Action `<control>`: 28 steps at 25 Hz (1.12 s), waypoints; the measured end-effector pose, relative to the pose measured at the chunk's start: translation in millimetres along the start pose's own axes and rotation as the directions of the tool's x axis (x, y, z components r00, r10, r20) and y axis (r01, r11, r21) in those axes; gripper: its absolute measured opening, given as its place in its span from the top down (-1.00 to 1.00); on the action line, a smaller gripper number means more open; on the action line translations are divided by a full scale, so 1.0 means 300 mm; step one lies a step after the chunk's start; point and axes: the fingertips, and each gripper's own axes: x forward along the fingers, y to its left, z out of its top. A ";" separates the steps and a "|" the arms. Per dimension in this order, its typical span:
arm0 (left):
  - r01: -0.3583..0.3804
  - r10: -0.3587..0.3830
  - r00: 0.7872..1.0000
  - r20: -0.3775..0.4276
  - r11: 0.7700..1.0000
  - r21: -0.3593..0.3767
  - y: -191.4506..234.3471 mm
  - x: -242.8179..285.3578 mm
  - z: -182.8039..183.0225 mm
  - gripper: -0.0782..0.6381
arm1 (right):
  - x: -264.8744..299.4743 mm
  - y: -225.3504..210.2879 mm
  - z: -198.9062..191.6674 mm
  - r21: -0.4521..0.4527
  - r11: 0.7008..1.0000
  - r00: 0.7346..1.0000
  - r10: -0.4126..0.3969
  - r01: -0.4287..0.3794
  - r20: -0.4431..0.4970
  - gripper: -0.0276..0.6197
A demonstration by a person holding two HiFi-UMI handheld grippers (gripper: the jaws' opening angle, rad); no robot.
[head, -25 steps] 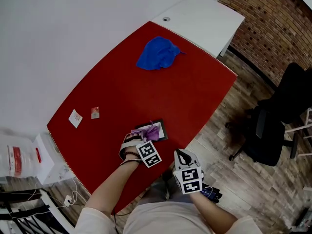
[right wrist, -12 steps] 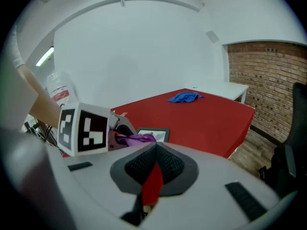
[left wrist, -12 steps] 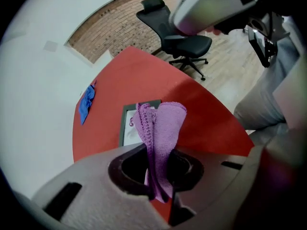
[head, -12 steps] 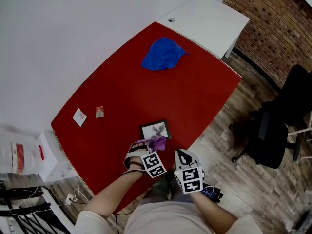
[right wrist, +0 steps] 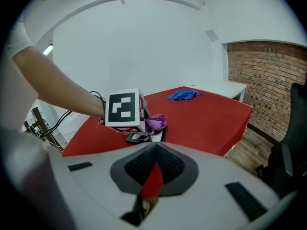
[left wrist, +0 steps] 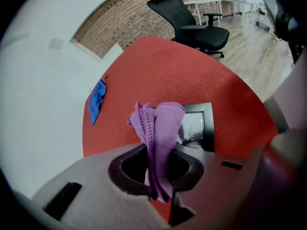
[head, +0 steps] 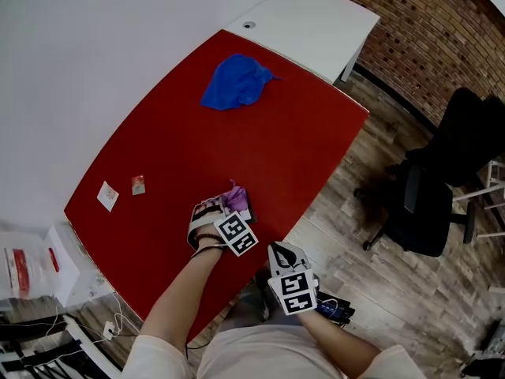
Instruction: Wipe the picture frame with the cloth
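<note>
A black picture frame (left wrist: pixel 197 128) lies flat near the front edge of the red table (head: pixel 197 148). My left gripper (head: pixel 227 209) is shut on a folded purple cloth (left wrist: pixel 160 123), which it holds over the frame's left part. In the head view the cloth (head: pixel 235 199) hides most of the frame (head: pixel 246 214). My right gripper (head: pixel 285 253) hangs off the table's front edge, shut, with nothing in it. In the right gripper view the frame (right wrist: pixel 145 137), the cloth (right wrist: pixel 156 122) and the left gripper's marker cube (right wrist: pixel 123 110) show ahead of it.
A crumpled blue cloth (head: pixel 234 83) lies at the table's far end, next to a white desk (head: pixel 312 26). Two small cards (head: pixel 106 196) lie near the left edge. A black office chair (head: pixel 442 180) stands on the wooden floor to the right.
Half a second ago the cloth was at the frame's near edge with the frame uncovered. The left gripper has since moved the cloth forward over the frame. The right gripper stays put.
</note>
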 end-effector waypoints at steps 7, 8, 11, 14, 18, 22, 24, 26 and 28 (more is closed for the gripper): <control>0.044 -0.047 0.998 0.039 0.997 0.060 -0.162 -0.087 -0.004 0.61 | 0.012 -0.014 0.011 0.009 1.000 1.000 0.005 -0.005 0.008 0.91; 0.048 -0.051 0.998 0.045 0.996 0.070 -0.193 -0.104 -0.007 0.61 | 0.015 -0.018 0.013 0.007 1.000 1.000 0.004 -0.004 0.012 0.91; 0.049 -0.054 0.997 0.062 0.995 0.087 -0.262 -0.145 -0.017 0.61 | 0.028 -0.043 0.007 -0.003 1.000 1.000 -0.009 0.010 0.014 0.91; 0.048 -0.055 0.996 0.076 0.995 0.088 -0.290 -0.175 -0.016 0.61 | 0.031 -0.058 0.001 -0.002 1.000 1.000 -0.013 0.013 0.002 0.91; 0.040 -0.047 0.995 0.091 0.996 0.080 -0.285 -0.191 -0.010 0.61 | 0.033 -0.071 -0.005 0.001 1.000 1.000 -0.020 0.020 -0.001 0.91; 0.008 -0.012 0.997 0.081 0.999 0.052 -0.186 -0.161 0.004 0.61 | 0.027 -0.080 -0.012 0.002 1.000 1.000 -0.026 0.026 0.000 0.91; -0.019 0.016 0.998 0.063 0.999 0.049 -0.104 -0.124 0.024 0.61 | 0.021 -0.087 -0.007 0.004 0.999 0.999 -0.035 0.035 0.007 0.91; -0.040 0.037 0.998 0.045 0.998 0.055 -0.039 -0.088 0.049 0.61 | 0.010 -0.088 -0.002 0.007 0.999 0.999 -0.041 0.041 0.005 0.91; -0.046 0.044 0.999 0.023 0.996 0.072 -0.009 -0.059 0.070 0.61 | -0.001 -0.088 -0.017 0.009 0.999 0.999 -0.038 0.038 -0.010 0.91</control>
